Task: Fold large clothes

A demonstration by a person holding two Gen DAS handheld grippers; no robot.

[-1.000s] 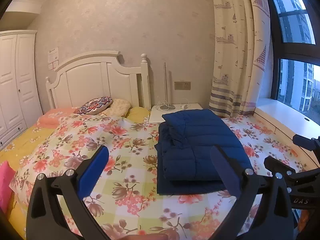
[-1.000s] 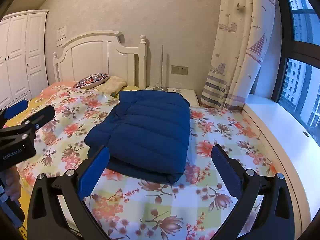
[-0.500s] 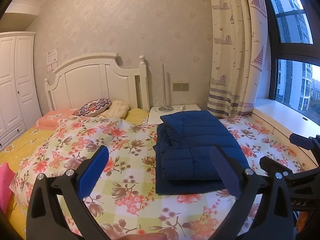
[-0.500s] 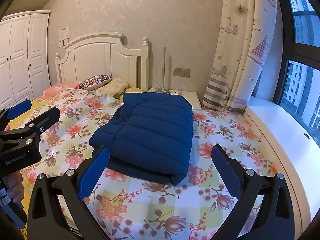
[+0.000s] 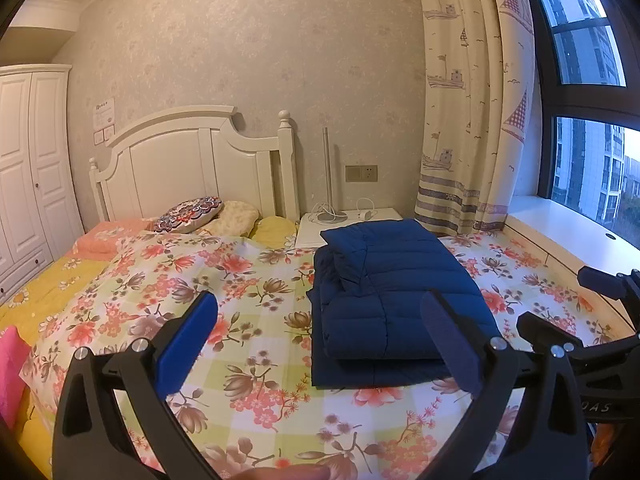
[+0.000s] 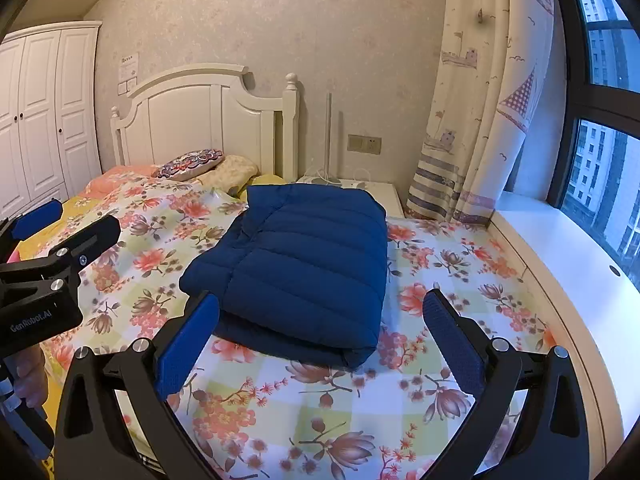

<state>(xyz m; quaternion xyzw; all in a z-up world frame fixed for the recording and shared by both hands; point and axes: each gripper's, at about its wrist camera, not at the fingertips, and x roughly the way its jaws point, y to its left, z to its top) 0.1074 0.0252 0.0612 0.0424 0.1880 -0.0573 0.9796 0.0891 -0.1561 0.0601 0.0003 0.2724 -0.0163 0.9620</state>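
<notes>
Both grippers have drawn slightly back from the bed over the last second, so the folded bundle sits a little farther off in each view. Now the left gripper (image 5: 320, 344) hangs above the floral bedspread (image 5: 256, 360) with its blue pads spread wide and nothing between them; the right gripper (image 6: 324, 344) is likewise spread wide and empty. The navy puffer jacket (image 5: 392, 292) lies folded into a thick rectangular stack on the bedspread, on the side nearer the window sill (image 6: 568, 264), touching neither gripper. Its smooth folded edge faces the right gripper, while looser layers show along its side toward the headboard (image 5: 192, 160). A patterned cushion (image 5: 188, 214) rests near the headboard, well apart from the jacket. Behind the jacket stands a white nightstand (image 5: 380, 214), beside the sailboat curtain (image 5: 472, 120).
</notes>
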